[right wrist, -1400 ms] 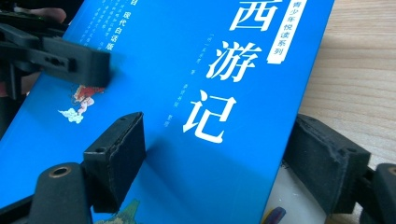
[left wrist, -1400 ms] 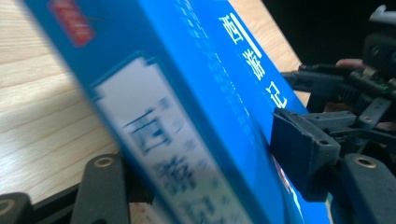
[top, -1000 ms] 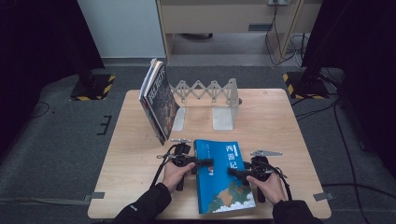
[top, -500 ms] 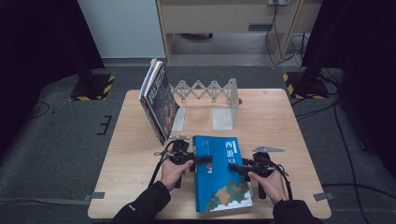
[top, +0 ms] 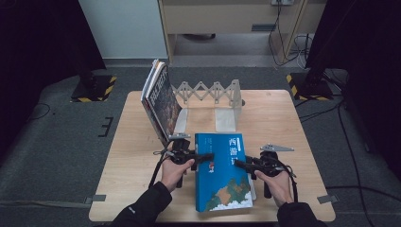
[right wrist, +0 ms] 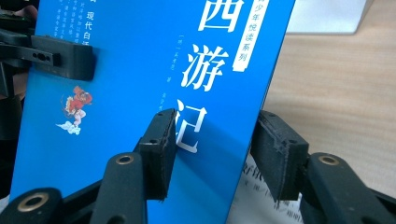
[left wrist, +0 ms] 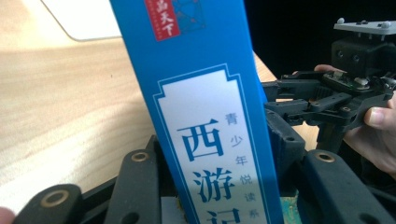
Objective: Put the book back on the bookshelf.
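Now both tongs (top: 208,157) (top: 239,165) on blue book (top: 222,179).

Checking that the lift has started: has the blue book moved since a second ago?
Yes. The blue book has swung its near end left, away from the table's right edge.

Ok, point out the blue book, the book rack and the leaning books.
blue book (top: 221,182), high view, on its front cover.
book rack (top: 208,91), high view, on its zigzag lattice.
leaning books (top: 163,101), high view, on the dark outer cover.

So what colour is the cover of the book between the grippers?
Bright blue, with white characters; the book shows best in the right gripper view.
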The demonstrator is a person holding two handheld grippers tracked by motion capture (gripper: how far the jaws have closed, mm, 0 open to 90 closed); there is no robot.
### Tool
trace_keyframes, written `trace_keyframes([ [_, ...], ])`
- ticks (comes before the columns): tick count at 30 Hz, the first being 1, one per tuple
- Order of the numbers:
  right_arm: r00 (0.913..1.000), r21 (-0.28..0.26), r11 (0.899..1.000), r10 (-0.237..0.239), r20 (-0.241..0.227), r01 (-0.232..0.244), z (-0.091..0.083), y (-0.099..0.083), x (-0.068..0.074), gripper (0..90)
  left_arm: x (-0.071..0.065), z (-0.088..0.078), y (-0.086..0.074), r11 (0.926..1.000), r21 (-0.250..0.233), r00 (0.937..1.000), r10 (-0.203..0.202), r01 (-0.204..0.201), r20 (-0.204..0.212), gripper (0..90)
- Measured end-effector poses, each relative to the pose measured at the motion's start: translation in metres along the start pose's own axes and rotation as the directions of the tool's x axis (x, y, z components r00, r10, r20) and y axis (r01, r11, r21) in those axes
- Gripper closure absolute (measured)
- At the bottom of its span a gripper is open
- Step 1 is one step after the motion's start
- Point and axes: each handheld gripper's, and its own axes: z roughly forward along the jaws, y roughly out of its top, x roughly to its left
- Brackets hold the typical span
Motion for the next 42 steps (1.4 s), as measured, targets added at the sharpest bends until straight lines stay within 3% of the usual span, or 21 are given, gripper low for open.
trace_keyframes([
  [7,0.9999,-0.030,0.999,-0.011,0.002,0.011,-0.003,0.007,0.002,54.9,-0.005,-0.004,0.005,0.9996,-0.019,0.9998,0.021,-0.021,-0.006,56.5],
  [11,0.9996,-0.053,0.998,-0.026,0.011,0.027,-0.004,0.013,0.004,56.3,-0.009,-0.007,0.011,0.9976,-0.041,0.9983,0.054,-0.055,-0.019,56.8],
  [15,0.9994,-0.099,0.995,-0.030,0.016,0.032,-0.007,0.020,0.005,58.8,-0.014,-0.011,0.019,0.9932,-0.077,0.9959,0.085,-0.087,-0.029,58.1],
  [19,0.9972,-0.132,0.989,-0.062,0.043,0.067,-0.010,0.030,0.008,60.3,-0.020,-0.013,0.025,0.9862,-0.117,0.9929,0.114,-0.117,-0.035,59.7],
  [24,0.9966,-0.184,0.980,-0.069,0.047,0.076,-0.016,0.038,0.009,63.7,-0.027,-0.018,0.031,0.9747,-0.139,0.9846,0.172,-0.175,-0.033,60.7],
  [30,0.9949,-0.224,0.969,-0.097,0.026,0.101,-0.022,0.031,0.010,64.9,-0.029,-0.020,0.021,0.9623,-0.164,0.9762,0.215,-0.217,-0.032,60.5],
  [39,0.9923,-0.240,0.963,-0.123,0.016,0.123,-0.022,0.028,0.015,65.2,-0.030,-0.027,0.014,0.9547,-0.156,0.9672,0.247,-0.254,-0.058,58.8],
  [41,0.9920,-0.238,0.963,-0.125,0.017,0.125,-0.021,0.028,0.015,65.2,-0.031,-0.027,0.012,0.9454,-0.153,0.9573,0.280,-0.288,-0.074,57.3],
  [42,0.9918,-0.237,0.963,-0.126,0.019,0.127,-0.021,0.028,0.015,65.1,-0.031,-0.027,0.011,0.9446,-0.149,0.9560,0.284,-0.292,-0.071,56.9],
])
